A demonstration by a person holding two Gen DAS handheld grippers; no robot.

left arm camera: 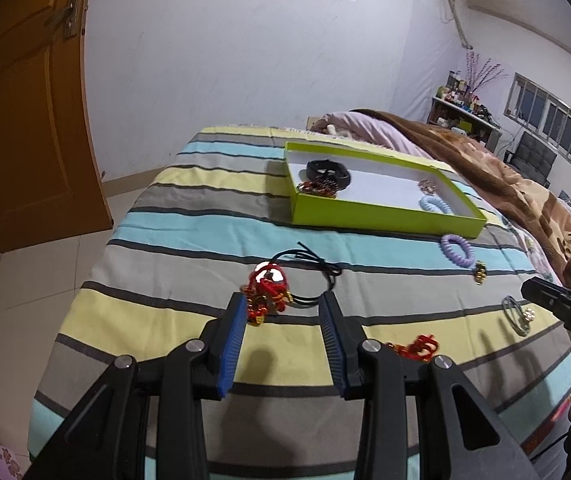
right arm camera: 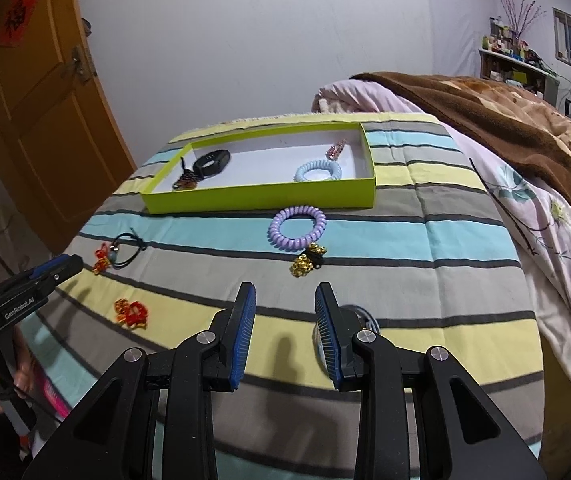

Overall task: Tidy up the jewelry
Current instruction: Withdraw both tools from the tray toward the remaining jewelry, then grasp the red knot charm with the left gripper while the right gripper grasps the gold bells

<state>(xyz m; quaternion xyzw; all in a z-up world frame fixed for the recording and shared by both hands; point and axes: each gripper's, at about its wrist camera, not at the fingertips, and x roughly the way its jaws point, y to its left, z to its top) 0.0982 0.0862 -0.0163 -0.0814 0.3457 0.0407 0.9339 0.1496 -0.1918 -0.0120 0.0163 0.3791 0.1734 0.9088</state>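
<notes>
A green box on the striped bed holds a black band, a beaded bracelet, a blue coil tie and a pink clip. My left gripper is open, just before a red knot charm on a black cord. My right gripper is open above the bed, a ring item partly hidden behind its right finger. A purple coil tie, a gold bead charm and a red-gold charm lie loose.
A brown blanket and a pink floral quilt are piled on the right of the bed. A wooden door stands at left. The bed's edge drops to a tiled floor on the left.
</notes>
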